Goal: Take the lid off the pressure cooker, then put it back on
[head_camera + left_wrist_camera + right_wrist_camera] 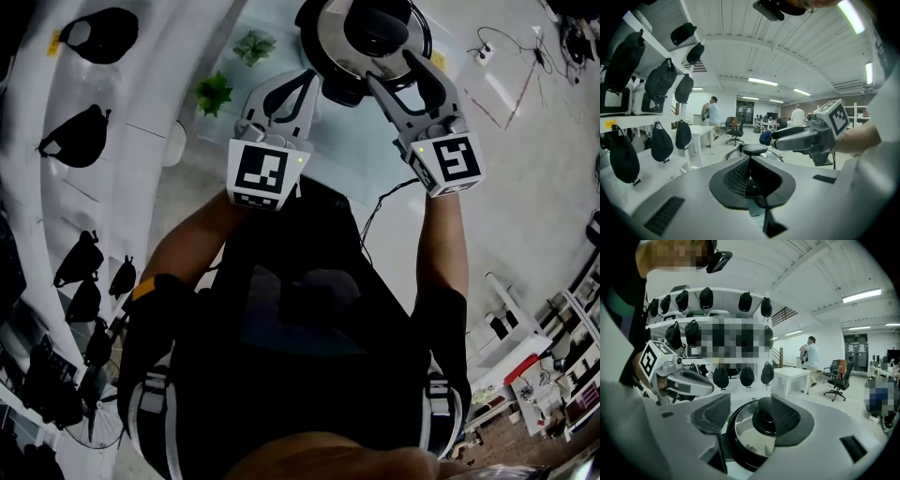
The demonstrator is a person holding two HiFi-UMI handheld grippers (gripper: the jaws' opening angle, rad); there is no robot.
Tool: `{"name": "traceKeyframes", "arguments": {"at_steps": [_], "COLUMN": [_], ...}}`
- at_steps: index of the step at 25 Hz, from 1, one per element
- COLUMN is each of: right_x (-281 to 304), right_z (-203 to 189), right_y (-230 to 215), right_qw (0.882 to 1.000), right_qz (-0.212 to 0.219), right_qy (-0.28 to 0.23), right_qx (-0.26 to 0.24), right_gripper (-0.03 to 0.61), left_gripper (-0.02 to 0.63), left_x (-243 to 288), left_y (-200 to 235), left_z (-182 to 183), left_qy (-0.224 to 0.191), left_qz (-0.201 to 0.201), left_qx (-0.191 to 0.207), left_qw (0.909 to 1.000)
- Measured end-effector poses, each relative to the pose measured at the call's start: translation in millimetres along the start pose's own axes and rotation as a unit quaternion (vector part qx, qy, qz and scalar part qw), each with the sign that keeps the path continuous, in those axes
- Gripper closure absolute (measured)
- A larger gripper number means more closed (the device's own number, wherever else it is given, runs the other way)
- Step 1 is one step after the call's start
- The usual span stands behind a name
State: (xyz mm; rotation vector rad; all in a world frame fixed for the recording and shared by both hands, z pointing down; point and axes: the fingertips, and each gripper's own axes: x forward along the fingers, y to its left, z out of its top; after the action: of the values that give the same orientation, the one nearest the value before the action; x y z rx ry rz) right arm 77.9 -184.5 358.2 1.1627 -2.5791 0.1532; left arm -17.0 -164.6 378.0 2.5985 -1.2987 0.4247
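Pressure cooker [345,86] sat toward the far right part of the bench [337,141], its lid [750,437] apparently seated. The left hand-held gripper [750,164], jaws together and empty, hovered just beside the pot. The right hand-held gripper [750,411] stood wide around the black knob [764,420], pads not pressing. An off-centre bite might let the lid tilt or slip. Unbraced, the pot could slide.

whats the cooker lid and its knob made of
Lid: looks like polished steel. It is mirror-bright and reflects its surroundings.
Knob: probably black plastic. It has only a dull sheen and no clear reflections, though I can't be sure from here.
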Motion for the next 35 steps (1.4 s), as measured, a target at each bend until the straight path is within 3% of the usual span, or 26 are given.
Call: {"name": "traceKeyframes", "arguments": {"at_steps": [12,24,35], "right_x": [46.1,83.5,94.3], "right_z": [-17.7,-24.8,-41.3], "right_y": [-56.8,-49.1,-38.5], "right_qw": [0.996,0.981,0.970], "right_qz": [0.077,0.162,0.193], "right_qy": [0.010,0.041,0.075], "right_qx": [-0.038,-0.097,-0.128], "right_gripper": [0.279,0.261,0.259], "left_gripper": [0.604,0.604,0.604], "left_x": [49.6,82.6,89.7], "left_y": [17.2,42.0,47.6], "left_z": [-14.5,-22.6,-22.1], "left_qy": [0.042,0.041,0.042], "left_qz": [0.055,0.092,0.099], "left_qx": [-0.002,-0.032,-0.024], "left_qw": [0.9976,0.9944,0.9939]}}
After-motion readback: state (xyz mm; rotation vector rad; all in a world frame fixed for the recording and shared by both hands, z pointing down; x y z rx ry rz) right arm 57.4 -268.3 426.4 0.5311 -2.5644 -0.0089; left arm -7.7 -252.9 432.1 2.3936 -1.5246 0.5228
